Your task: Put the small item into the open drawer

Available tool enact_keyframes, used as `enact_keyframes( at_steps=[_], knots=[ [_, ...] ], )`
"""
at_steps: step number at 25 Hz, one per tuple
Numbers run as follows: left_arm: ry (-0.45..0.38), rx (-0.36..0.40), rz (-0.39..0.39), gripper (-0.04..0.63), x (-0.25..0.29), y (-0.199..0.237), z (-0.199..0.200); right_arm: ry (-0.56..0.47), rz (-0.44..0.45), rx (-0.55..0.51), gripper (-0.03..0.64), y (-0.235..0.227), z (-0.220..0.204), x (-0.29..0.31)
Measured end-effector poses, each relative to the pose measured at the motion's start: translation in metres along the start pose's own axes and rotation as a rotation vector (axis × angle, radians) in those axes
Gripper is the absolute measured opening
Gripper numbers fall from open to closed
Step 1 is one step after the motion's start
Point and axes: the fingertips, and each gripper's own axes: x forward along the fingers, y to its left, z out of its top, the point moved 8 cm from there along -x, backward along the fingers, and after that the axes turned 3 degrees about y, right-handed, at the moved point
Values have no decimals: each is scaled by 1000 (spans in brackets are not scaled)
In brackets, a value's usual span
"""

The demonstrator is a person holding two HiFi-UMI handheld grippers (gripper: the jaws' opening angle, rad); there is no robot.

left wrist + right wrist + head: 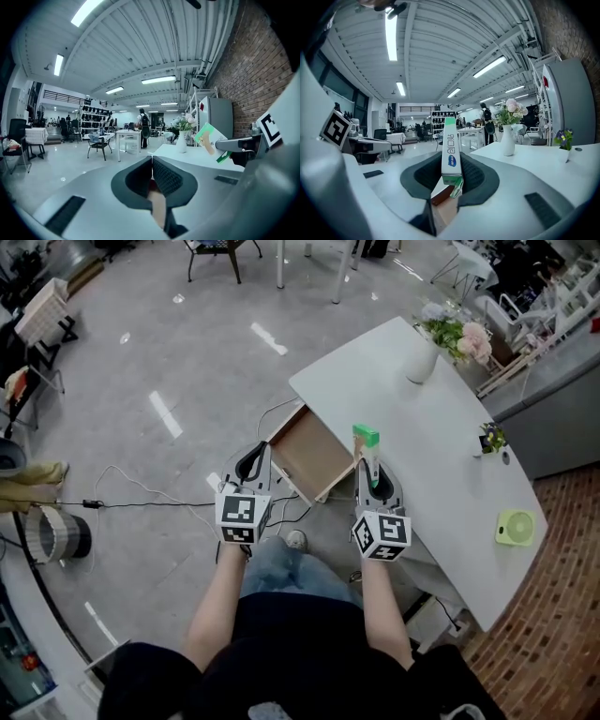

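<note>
A small green and white box [366,444] stands upright between the jaws of my right gripper [372,472], which is shut on it. In the right gripper view the box [450,152] rises from the pads, its narrow side with a blue oval facing the camera. The box hangs over the near right corner of the open wooden drawer [314,457], which juts from the white table [403,418]. My left gripper [253,465] hovers left of the drawer over the floor, shut with nothing in it [152,176]. The left gripper view catches the box [210,139] at its right.
A white vase [421,360] with pink flowers, a small potted plant [489,440] and a green round device [514,528] stand on the table. Cables [141,493] trail across the grey floor. A round bin [58,534] sits at the left.
</note>
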Motion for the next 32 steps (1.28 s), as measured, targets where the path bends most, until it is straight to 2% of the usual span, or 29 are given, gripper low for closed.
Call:
enact_keyframes(
  at_steps=[10, 18, 23, 32],
  knots=[
    [20, 8, -40, 23, 26, 29, 16, -5, -22, 10, 89, 11, 19, 32],
    [75, 1, -76, 23, 57, 32, 2, 54, -14, 41, 89, 12, 0, 58],
    [119, -20, -92, 23, 92, 33, -26, 113, 16, 35, 88, 13, -28, 86],
    [184, -59, -131, 23, 165, 36, -111, 199, 70, -7, 87, 27, -114, 146]
  ],
)
